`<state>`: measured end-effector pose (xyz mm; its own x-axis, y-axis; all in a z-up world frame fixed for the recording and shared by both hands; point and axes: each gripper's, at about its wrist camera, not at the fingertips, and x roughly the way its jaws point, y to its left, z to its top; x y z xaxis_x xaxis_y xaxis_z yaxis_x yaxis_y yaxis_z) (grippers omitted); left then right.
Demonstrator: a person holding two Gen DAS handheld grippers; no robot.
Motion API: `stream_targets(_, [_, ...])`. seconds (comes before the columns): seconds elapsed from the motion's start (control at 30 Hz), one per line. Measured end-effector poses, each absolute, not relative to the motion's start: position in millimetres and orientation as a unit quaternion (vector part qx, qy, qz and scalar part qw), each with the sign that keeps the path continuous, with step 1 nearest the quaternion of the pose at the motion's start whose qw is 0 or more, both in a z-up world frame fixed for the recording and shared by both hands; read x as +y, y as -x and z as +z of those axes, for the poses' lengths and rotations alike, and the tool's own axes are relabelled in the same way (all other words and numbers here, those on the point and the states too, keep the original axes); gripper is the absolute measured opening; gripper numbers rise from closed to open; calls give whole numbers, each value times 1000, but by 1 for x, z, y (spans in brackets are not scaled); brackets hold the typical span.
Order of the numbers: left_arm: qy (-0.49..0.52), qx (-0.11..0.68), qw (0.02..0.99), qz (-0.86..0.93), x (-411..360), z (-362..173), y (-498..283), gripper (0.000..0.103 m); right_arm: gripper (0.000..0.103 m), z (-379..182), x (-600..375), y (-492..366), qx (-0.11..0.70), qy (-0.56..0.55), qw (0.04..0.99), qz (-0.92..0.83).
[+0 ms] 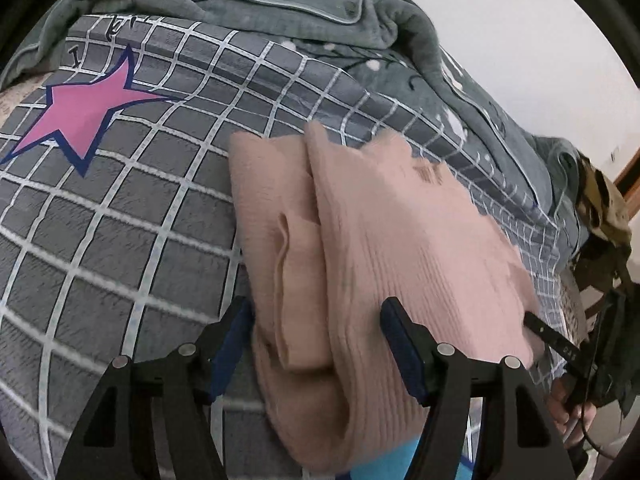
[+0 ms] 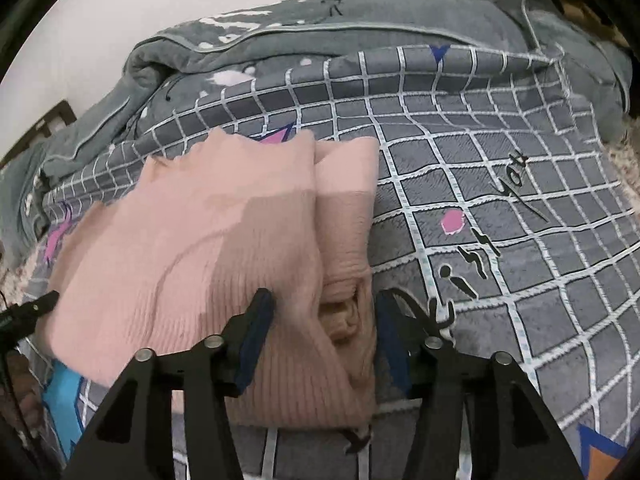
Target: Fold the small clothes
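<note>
Pink ribbed sweater (image 1: pixel 360 248), folded, lying on checked bed sheet (image 1: pixel 120 240). Left gripper (image 1: pixel 316 344) jaws apart, straddling sweater's near edge, pads not pressing. Right gripper (image 2: pixel 324 340) jaws likewise apart over sweater's cuff corner. Bare sheet beside sweater; bunched grey blanket (image 2: pixel 240 52) beyond sweater's far edge.

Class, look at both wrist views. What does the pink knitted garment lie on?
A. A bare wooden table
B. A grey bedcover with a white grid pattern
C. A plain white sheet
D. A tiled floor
B: the pink knitted garment rests, partly folded, on a grey bedcover crossed by white grid lines and printed with a pink star; the right wrist view shows the same grid under it.
</note>
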<state>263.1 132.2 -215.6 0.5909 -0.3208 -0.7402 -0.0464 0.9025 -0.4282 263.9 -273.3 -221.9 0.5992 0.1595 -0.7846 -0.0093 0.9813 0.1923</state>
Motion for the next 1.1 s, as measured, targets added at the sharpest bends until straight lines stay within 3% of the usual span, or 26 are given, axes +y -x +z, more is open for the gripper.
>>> stream_targets(0.23, [178,449,873,-64,124,-219,-280,64,55,-231,-277,-300,465,-126,873,76])
stream_targets(0.33, [186,452,870,-63,123,-219,-288,43,55,-237,-272,-314,468,-115,870,99])
stream_targets(0.37, [194,452,868,-60,124,-219,-290,28,53,-236,-271,-315,470,-116,869,102])
stream_targets(0.4, [199,453,867,-58,123,-217,-291,25,39,-235,-271,-314,469,-117,869,106])
stream_targets(0.43, [194,455,868,-50,121,-214,-292,24,27,-235,-271,-314,469,-122,867,117])
stream_targets(0.5, [190,452,870,-45,119,-204,-289,22,22,-230,-272,-310,469,-132,865,118])
stream_targets(0.67, [242,447,859,-67,133,-179,-266,21,21,-204,-281,-286,466,-171,860,119])
stream_targets(1.1, [229,465,852,-66,148,-163,-151,21,21,-177,-281,-170,486,-155,845,159])
